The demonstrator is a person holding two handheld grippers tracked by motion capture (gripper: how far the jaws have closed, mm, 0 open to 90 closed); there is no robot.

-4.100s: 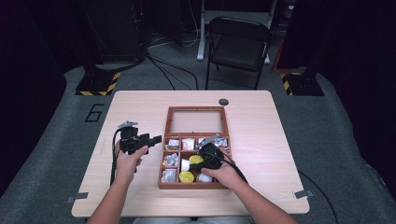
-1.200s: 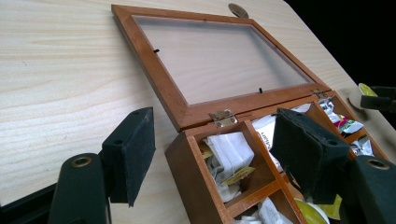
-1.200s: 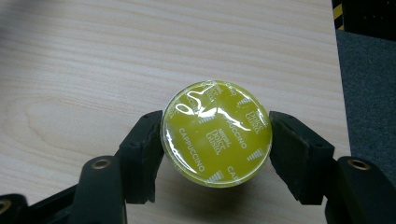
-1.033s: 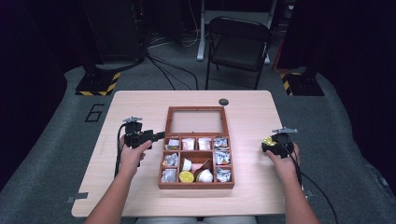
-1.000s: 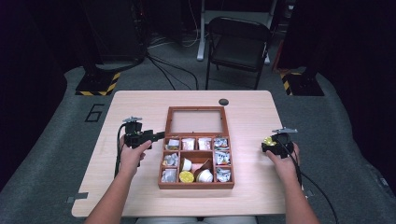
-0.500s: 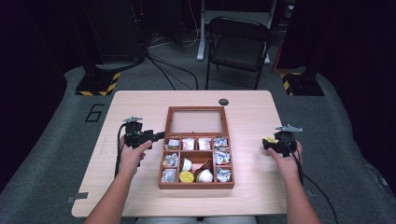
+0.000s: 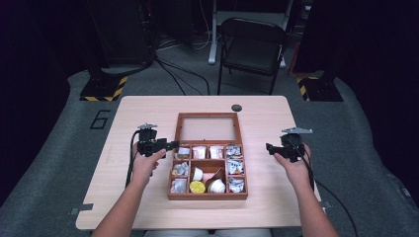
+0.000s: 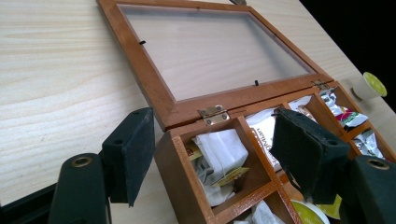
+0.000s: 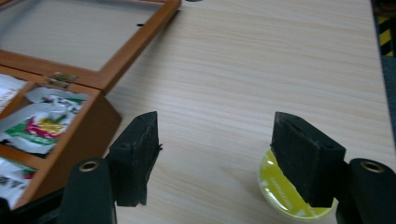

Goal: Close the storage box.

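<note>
Right tool [image 7: 269, 147] sits above the bench [image 7: 148, 207] near its right edge, well apart from the wooden box [image 7: 207, 196]. Jaws have just been closing a bit but stand apart, nothing clamped. In the right gripper view a yellow-lidded pod [image 9: 280, 196] lies on the bench below and partly behind the right-hand jaw; no pad presses on it, bare wood shows between the jaws.

Left tool [image 7: 174, 145] is at the box's left wall, near the hinge line. Jaws half apart, straddling the box's back-left corner [image 8: 173, 154]: one pad outside over the bench, the other over the compartments inside. Can't tell if either pad actually touches the wood. Not clamped as far as the left gripper view shows.

Box is mid-bench, its glass lid [image 7: 207, 127] folded flat open toward the far edge. Compartments hold tea bags [image 8: 219, 149], foil packets [image 9: 42, 119] and a few pods [image 7: 197, 186]. Small dark round thing [image 7: 236, 107] on the bench beyond the lid. Folding chair [image 7: 252, 47] on the floor past the far edge.

Nothing lies between the right tool and the pod.
</note>
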